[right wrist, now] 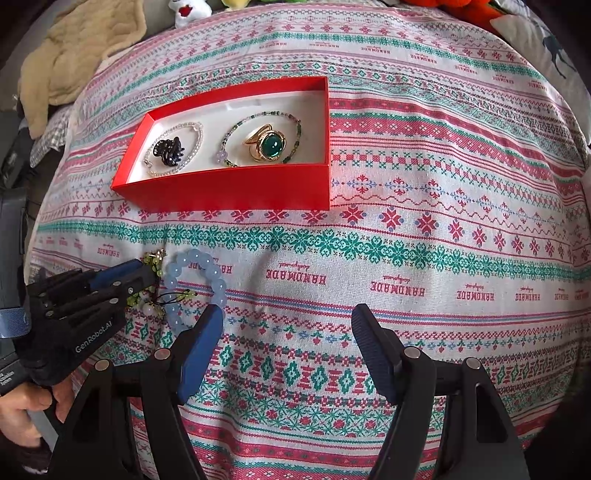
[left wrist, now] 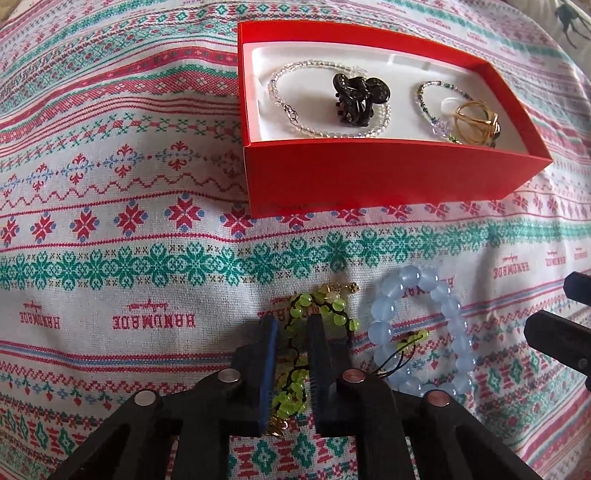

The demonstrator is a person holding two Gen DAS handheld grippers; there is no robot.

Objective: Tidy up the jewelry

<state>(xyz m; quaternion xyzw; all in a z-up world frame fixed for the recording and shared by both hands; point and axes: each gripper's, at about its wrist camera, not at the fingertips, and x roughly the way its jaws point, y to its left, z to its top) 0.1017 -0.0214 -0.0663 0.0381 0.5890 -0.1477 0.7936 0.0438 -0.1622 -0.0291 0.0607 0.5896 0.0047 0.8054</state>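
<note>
A green bead bracelet lies on the patterned cloth, and my left gripper is shut on its strand, pointing steeply down. From the right wrist view the left gripper pinches the green bead bracelet right beside a pale blue bead bracelet. That blue bracelet lies flat, with a tail of the green one inside its ring. My right gripper hangs open over bare cloth, with its left finger next to the blue beads. Behind stands the red box, which holds a clear bead bracelet, a black hair claw and a gold ring.
The red box also holds a thin dark-green bead bracelet. A beige cloth and soft toys lie past the far edge. A person's hand grips the left gripper's handle at lower left.
</note>
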